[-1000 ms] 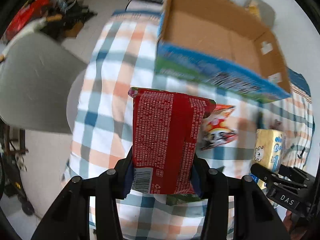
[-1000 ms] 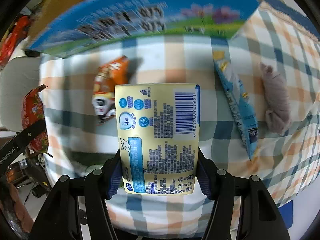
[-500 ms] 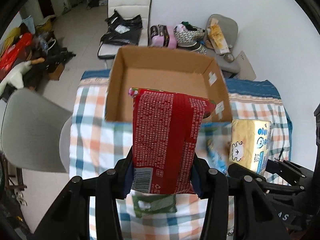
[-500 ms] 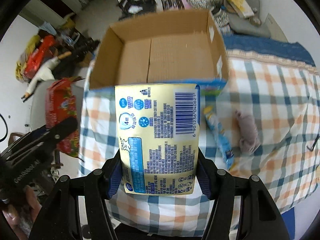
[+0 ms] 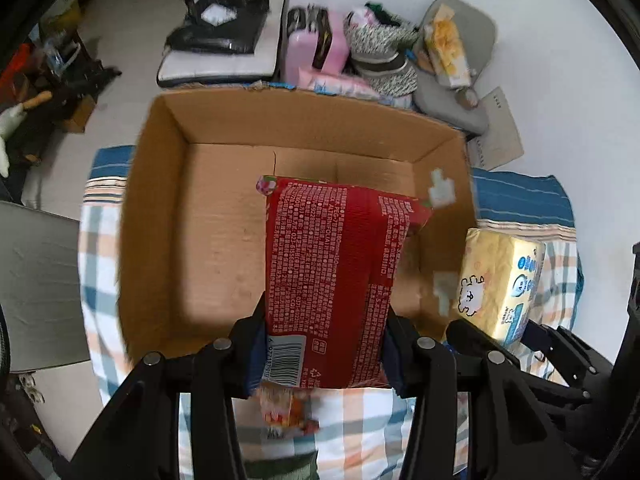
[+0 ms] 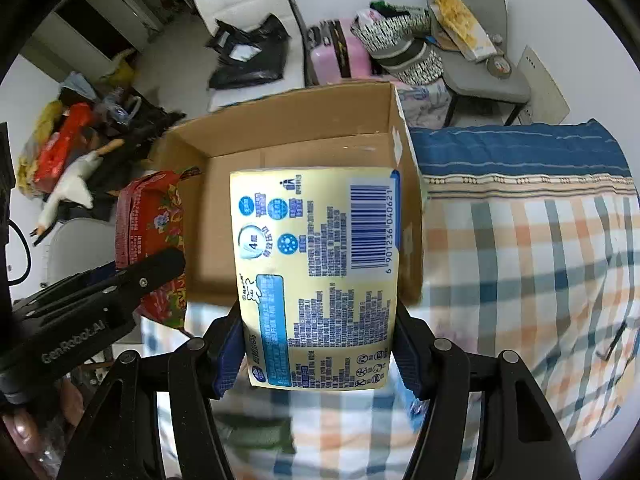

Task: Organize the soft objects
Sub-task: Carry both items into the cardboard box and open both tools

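My left gripper [image 5: 324, 348] is shut on a red tissue pack [image 5: 336, 272], which hangs over the open cardboard box [image 5: 160, 208]. The box looks empty inside. My right gripper [image 6: 316, 352] is shut on a yellow tissue pack [image 6: 316, 272], held above the box's [image 6: 288, 128] near right corner. In the right wrist view the red pack [image 6: 150, 224] and the left gripper [image 6: 136, 280] show at the left. In the left wrist view the yellow pack [image 5: 500, 280] appears at the right, beside the box.
The box stands on a table under a plaid cloth [image 6: 528, 264]. A small snack packet [image 5: 288, 408] and a green item [image 5: 280, 468] lie on the cloth near me. Beyond the table stand a white chair [image 6: 248, 4], a pink suitcase [image 5: 312, 48] and a grey chair [image 6: 476, 60].
Both grippers carried their packs from above the cloth toward the far box and now hover over it. The box fills more of both views. Both grips stayed the same.
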A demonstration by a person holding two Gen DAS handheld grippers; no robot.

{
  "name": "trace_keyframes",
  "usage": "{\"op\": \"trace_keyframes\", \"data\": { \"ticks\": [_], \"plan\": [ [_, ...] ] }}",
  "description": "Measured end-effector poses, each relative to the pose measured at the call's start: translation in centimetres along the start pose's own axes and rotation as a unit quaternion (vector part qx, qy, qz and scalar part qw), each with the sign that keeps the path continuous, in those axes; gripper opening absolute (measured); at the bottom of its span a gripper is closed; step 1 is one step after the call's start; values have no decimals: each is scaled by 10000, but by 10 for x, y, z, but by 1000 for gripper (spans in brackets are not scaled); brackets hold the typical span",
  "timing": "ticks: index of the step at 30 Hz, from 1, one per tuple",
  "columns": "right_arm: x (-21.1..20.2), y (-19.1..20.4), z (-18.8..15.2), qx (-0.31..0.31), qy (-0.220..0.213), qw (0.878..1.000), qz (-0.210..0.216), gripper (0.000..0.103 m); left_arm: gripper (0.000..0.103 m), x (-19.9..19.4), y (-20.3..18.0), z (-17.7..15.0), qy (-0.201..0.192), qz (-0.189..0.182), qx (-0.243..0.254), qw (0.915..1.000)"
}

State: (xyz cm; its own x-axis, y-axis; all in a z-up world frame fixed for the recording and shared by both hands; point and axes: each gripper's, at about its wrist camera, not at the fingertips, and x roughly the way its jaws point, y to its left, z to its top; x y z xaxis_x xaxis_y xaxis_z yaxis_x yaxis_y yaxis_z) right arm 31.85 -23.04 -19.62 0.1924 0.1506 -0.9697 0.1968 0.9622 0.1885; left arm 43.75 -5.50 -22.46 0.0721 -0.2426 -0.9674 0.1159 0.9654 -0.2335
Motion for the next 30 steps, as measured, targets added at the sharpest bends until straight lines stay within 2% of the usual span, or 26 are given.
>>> {"op": "trace_keyframes", "data": {
  "ticks": [5, 13, 17, 22, 30],
  "plan": [
    [66, -11, 56, 21, 339, 9994, -96, 66, 44, 48, 13, 44, 556, -157, -267, 9980],
    [143, -11, 112, -87, 906, 9954, -307, 66, 44, 103, 12, 92, 1096, 125, -144, 9938],
    [169, -10, 129, -163, 1119, 9925, -467, 66, 44, 122, 11, 101, 1342, 201, -111, 9907],
    [189, -5, 140, -227, 1312, 9899, -480, 66, 44, 143, 12, 104, 1595, -3, -233, 9869],
    [209, -3, 146, -187, 1480, 9879, -430, 66, 45, 151, 8, 104, 1624, 176, -258, 9862]
  ]
}}
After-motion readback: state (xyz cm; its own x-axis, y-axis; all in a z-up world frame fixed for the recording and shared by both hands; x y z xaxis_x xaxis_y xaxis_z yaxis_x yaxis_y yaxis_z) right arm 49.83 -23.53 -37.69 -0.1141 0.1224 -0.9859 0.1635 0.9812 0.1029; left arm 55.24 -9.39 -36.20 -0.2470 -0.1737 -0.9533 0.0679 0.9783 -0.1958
